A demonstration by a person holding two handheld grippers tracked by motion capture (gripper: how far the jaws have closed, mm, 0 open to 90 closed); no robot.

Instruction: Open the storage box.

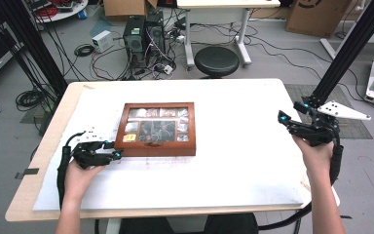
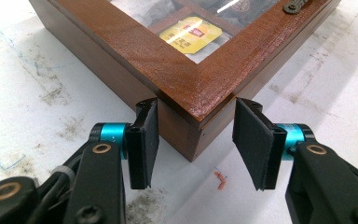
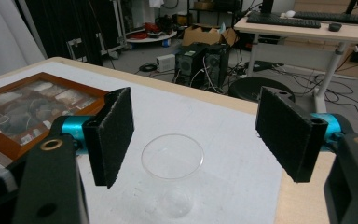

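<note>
A brown wooden box (image 1: 156, 150) with a glass lid lies left of the table's middle; sachets show under the glass, among them a yellow tea bag (image 2: 191, 35). My left gripper (image 1: 117, 150) is at the box's near left corner. In the left gripper view the corner of the box (image 2: 168, 60) sits wedged between the jaws of my left gripper (image 2: 196, 140), both pads against its sides. My right gripper (image 1: 290, 112) hovers near the table's right edge, open. In the right gripper view a clear plastic cup (image 3: 172, 161) stands upright on the table below my open right gripper (image 3: 200, 140).
A white mat (image 1: 233, 165) covers most of the table. Beyond the far edge stand a black stool (image 1: 216, 61) and computer towers (image 1: 143, 34) amid cables. A black frame post (image 1: 350, 48) rises behind my right gripper. A small orange scrap (image 2: 220, 179) lies by the box corner.
</note>
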